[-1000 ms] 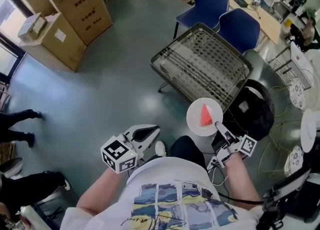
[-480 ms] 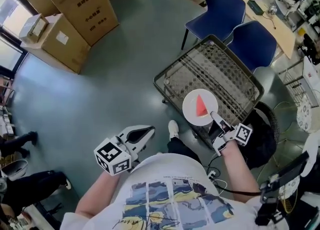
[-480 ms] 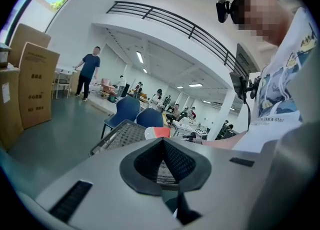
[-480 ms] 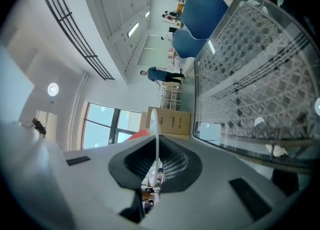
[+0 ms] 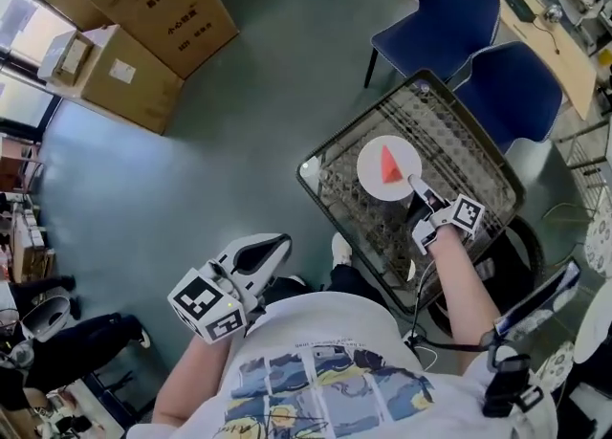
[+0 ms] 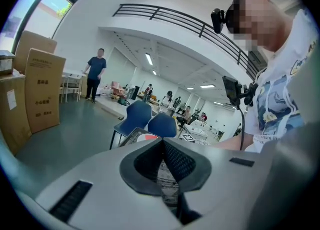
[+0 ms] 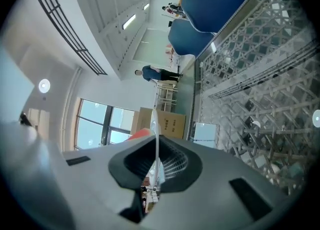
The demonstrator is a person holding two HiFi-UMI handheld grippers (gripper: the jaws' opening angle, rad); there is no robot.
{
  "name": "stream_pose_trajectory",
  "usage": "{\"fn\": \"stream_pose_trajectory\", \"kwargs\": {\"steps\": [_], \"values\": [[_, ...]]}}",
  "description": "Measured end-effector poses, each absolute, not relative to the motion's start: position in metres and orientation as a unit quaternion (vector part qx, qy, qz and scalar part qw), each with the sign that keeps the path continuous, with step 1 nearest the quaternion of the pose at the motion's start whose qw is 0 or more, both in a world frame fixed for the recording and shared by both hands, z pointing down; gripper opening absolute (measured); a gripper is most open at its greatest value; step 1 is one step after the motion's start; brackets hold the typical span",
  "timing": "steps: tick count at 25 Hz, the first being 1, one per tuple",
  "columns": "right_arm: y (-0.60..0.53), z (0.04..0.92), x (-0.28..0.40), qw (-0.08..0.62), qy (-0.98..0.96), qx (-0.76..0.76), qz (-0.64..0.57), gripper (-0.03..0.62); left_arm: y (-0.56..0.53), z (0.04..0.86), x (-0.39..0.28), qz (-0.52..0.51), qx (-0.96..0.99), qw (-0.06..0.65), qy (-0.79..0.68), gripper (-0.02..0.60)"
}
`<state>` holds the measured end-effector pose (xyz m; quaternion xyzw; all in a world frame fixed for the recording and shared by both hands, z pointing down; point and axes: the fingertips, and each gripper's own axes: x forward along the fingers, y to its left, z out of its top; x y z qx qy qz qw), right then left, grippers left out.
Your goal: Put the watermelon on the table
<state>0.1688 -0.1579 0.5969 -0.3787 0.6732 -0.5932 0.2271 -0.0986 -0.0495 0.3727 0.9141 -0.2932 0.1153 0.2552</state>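
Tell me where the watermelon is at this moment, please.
In the head view, the watermelon lies on a white plate at right of centre, over the mesh table; the right gripper holds the plate's rim.

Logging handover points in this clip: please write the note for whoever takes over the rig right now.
State of the left gripper: jaws shut, nothing in them, held low near the body.
State of the right gripper: jaws shut on the rim of the white plate, which carries the watermelon slice.
The plate is over the mesh-topped table; whether it touches the top cannot be told.
Done: plate gripped and positioned over the table.
Left: set the plate down, open the jaws, back away.
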Motion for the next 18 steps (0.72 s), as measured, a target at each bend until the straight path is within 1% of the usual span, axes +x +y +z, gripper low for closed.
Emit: {"fn": "stream_pose_trajectory", "kwargs": {"steps": [8, 18], "values": [[-0.241, 0.665, 0.179, 0.223, 0.637, -0.412, -0.613, 0.018, -0.083, 0.374, -0.112, 0.136, 0.899, 0.251, -0.331, 0.009], [-0.304, 0.738, 0.195, 0.186, 0.601, -0.457, -0.630, 0.018, -0.110, 0.383, -0.130, 0.153, 0.875, 0.271, -0.370, 0.009]]}}
